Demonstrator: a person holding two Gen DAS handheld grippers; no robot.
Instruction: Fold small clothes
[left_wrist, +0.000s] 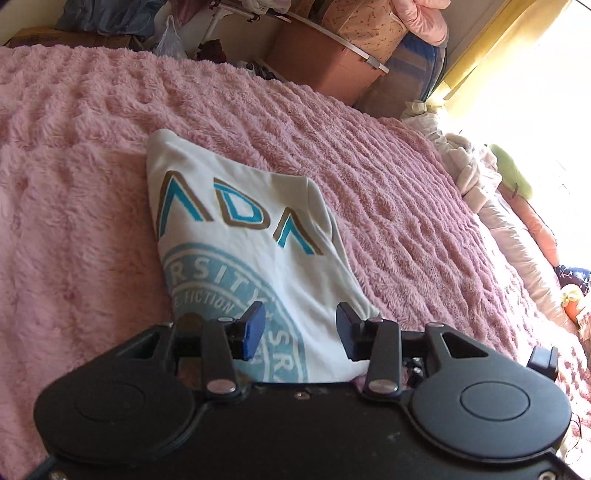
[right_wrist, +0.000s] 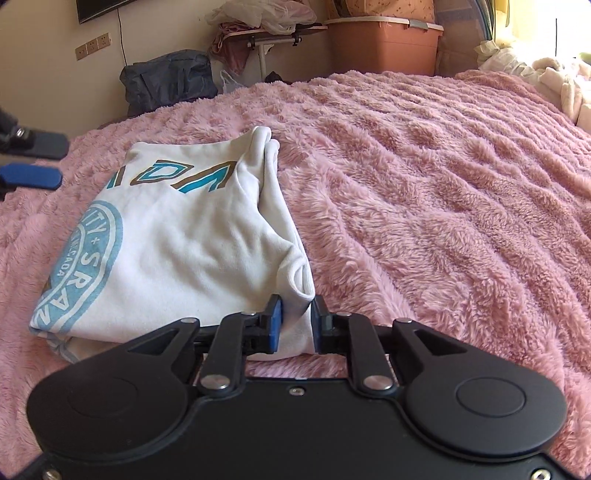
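A white shirt (left_wrist: 240, 229) with blue and brown letters and a round blue print lies folded into a narrow bundle on the pink fluffy blanket (left_wrist: 406, 221). My left gripper (left_wrist: 300, 321) hovers open over the bundle's near end, and nothing is between its pads. The right wrist view shows the same shirt (right_wrist: 184, 240) from its other side. My right gripper (right_wrist: 296, 314) stands slightly open at the near right corner. That corner's cloth fills the narrow gap, loose and not pinched. The left gripper (right_wrist: 37, 160) shows at the left edge, off the shirt.
The blanket (right_wrist: 443, 184) covers the whole bed. Pillows and soft toys (left_wrist: 480, 184) line the window side. Beyond the bed stand a brown storage box (right_wrist: 384, 44), a dark bag (right_wrist: 166, 81) and a small table with clothes (right_wrist: 266, 26).
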